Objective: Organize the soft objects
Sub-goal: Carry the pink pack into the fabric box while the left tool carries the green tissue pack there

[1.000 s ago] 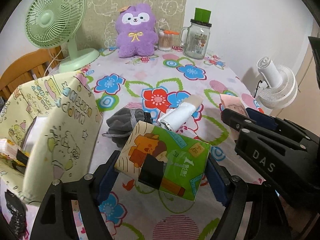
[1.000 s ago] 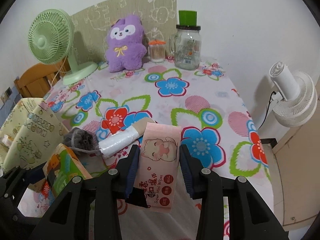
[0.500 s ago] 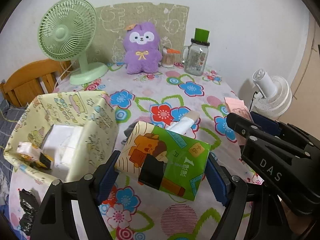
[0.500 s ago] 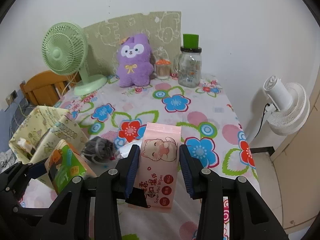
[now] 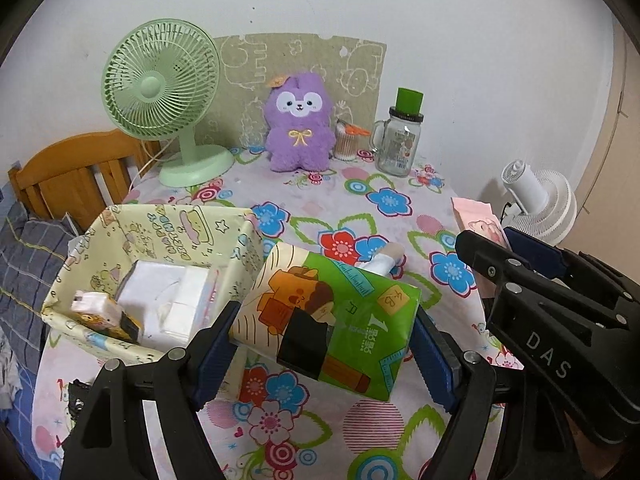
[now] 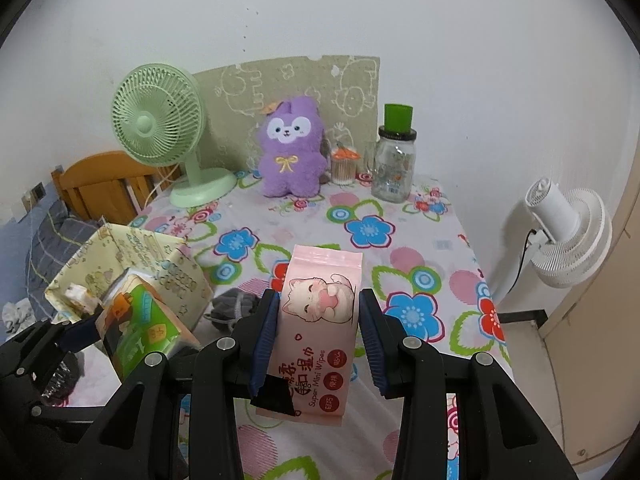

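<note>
left gripper (image 5: 324, 340) jaws holding green-orange soft tissue pack (image 5: 332, 316), rising beside yellow cartoon-print fabric bin (image 5: 176, 220) | right gripper (image 6: 318, 332) jaws holding pink wet-wipes pouch (image 6: 320, 320), lifting too | both headed binward, likely

At the table's far edge we see a green fan (image 5: 160, 92), glass jar (image 5: 398, 146) and white fan (image 6: 568, 236).

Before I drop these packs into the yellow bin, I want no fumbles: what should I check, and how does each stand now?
1. Left gripper shut on the green tissue pack: ok.
2. Right gripper shut on the pink wipes pack: ok.
3. Yellow bin open at the top: ok.
4. Free room in the bin beside the white tissue pack: cannot tell.
5. Green tissue pack already above the bin: not ok, it is beside the bin.
</note>
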A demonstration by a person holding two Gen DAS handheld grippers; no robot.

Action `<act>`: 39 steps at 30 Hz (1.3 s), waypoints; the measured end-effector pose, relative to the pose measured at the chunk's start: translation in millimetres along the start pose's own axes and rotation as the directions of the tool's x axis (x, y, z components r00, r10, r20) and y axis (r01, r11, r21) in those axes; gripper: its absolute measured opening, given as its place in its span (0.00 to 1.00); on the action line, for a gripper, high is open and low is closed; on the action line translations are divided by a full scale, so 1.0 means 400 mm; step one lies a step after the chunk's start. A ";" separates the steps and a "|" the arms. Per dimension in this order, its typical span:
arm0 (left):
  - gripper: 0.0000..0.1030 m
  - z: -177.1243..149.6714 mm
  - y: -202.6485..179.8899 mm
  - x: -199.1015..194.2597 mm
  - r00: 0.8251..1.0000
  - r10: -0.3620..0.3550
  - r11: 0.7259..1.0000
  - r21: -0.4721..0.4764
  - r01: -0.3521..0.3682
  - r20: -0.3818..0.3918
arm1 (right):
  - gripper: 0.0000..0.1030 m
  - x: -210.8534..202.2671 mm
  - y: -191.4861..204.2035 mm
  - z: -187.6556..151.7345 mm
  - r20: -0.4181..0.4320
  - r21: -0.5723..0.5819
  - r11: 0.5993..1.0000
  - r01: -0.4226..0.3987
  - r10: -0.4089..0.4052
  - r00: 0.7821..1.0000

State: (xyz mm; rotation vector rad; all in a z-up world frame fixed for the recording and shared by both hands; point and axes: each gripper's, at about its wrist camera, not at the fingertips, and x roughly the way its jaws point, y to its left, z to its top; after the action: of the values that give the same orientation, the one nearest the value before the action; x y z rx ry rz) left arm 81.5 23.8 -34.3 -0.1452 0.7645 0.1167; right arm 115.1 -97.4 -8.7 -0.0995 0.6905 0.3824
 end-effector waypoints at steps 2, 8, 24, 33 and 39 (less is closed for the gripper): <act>0.80 0.001 0.005 -0.012 1.000 -0.002 1.000 -0.001 0.002 0.008 | 0.42 -0.010 0.007 0.005 0.008 -0.003 1.000 0.001 -0.001 1.000; 0.80 0.005 0.033 -0.044 0.999 0.001 1.000 -0.014 -0.001 0.032 | 0.42 -0.049 0.036 0.018 0.040 -0.011 1.000 0.001 -0.001 0.999; 0.80 0.019 0.183 -0.104 0.995 0.064 0.995 -0.077 -0.058 0.078 | 0.42 -0.074 0.189 0.065 0.088 -0.072 0.996 -0.059 0.065 0.994; 0.80 0.016 0.304 -0.118 0.989 0.124 0.985 -0.131 -0.114 0.075 | 0.42 -0.033 0.316 0.085 0.070 -0.122 0.985 -0.125 0.135 0.988; 0.80 0.014 0.361 -0.115 0.986 0.150 0.978 -0.158 -0.138 0.066 | 0.42 -0.006 0.380 0.093 0.053 -0.151 0.976 -0.158 0.168 0.984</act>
State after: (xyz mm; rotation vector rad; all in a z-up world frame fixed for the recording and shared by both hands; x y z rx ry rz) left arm 29.7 164.6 -11.2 -0.2297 0.6877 0.3179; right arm 78.9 50.6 26.9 -0.1694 0.6073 0.5919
